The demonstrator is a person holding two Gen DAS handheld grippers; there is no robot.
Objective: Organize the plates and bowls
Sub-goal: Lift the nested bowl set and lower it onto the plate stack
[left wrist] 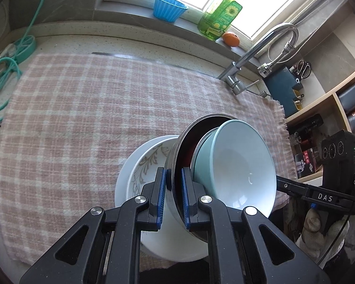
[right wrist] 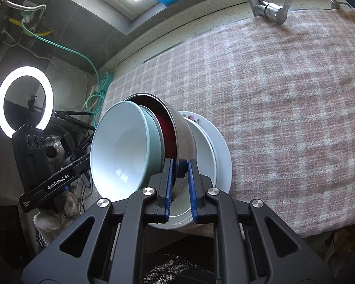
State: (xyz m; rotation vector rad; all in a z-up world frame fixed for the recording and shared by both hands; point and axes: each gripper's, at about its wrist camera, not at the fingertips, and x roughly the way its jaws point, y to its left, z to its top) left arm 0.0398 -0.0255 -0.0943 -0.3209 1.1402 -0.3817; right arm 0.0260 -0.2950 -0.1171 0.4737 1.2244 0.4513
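Hiding most of the plate (left wrist: 132,177) at lower centre, the steel bowl (left wrist: 175,165) tilts with a white bowl (left wrist: 239,165) nested inside. Left gripper (left wrist: 174,198) and right gripper (right wrist: 179,189) each pinch the steel rim between their jaws.

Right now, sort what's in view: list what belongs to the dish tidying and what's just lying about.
Job: pale blue bowl, steel bowl, flowered bowl, white plate, left tongs and right tongs, both clamped on the steel bowl's rim.

Lying about: blue cup, soap bottle, orange, tap, checked cloth.

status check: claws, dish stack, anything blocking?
Left claw and right claw both shut on steel bowl rim. Pale blue bowl nested inside; white plates underneath, stack tilted over checked cloth. Nothing blocking.
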